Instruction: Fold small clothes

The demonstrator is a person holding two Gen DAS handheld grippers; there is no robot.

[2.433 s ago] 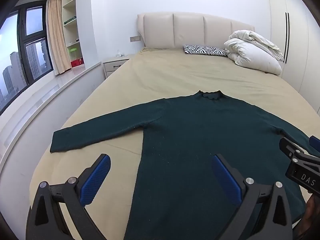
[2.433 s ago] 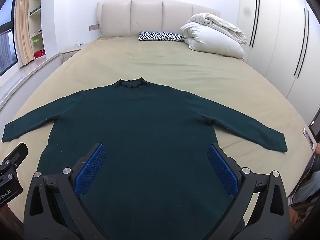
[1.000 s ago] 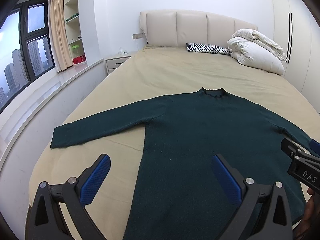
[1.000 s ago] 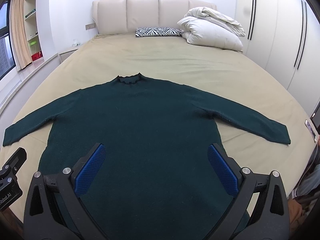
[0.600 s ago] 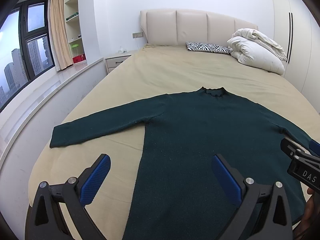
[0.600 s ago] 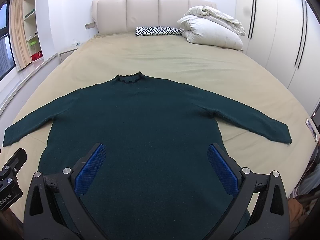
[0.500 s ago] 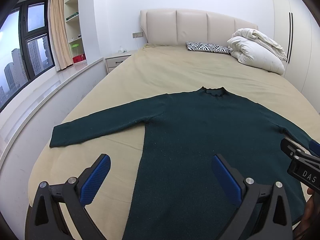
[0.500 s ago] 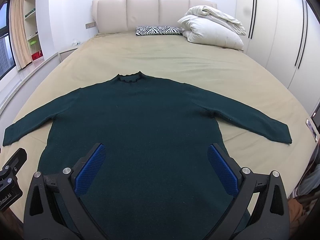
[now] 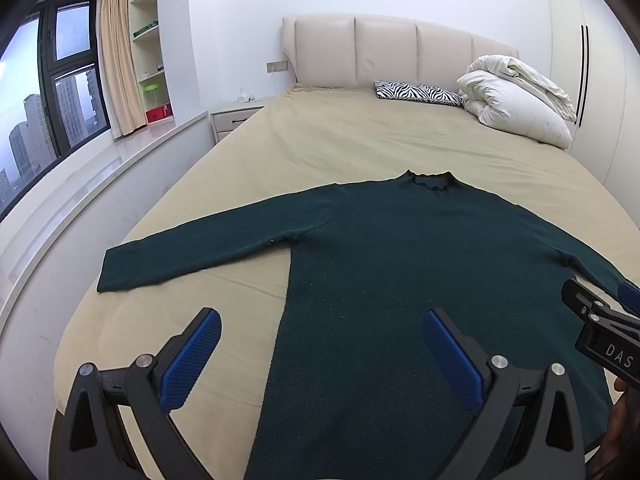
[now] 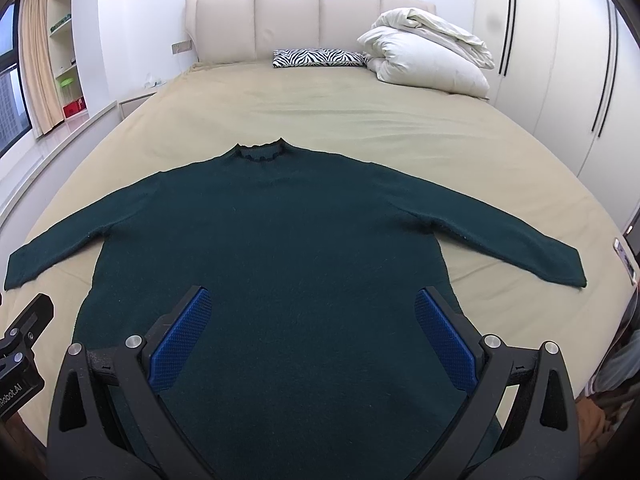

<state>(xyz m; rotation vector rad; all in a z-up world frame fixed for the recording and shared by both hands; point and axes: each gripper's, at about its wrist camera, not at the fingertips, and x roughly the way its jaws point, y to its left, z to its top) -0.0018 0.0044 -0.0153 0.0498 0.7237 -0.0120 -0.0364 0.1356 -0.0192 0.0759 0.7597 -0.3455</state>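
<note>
Bedroom, white walls. At far left of the left wrist view, a window (image 9: 48, 92) shows high-rise towers; a beige curtain (image 9: 116, 64) and open shelves (image 9: 150, 60) follow, then a nightstand (image 9: 234, 120). A bed (image 9: 360, 140) with a tan sheet fills the centre, padded headboard (image 9: 384, 52) behind. A zebra-print pillow (image 9: 418, 92) and a folded white duvet (image 9: 516, 100) sit upper right; wardrobe doors (image 10: 560, 60) stand at far right.

The dark green sweater (image 10: 288, 240) lies flat on the sheet, sleeves spread, collar toward the headboard.

The left gripper (image 9: 320, 354) and the right gripper (image 10: 308, 340) both hover with jaws wide apart, holding nothing.

Legible lettering: "DAS" on the right gripper's body; "Robot.AI" partly readable on the left gripper's.
</note>
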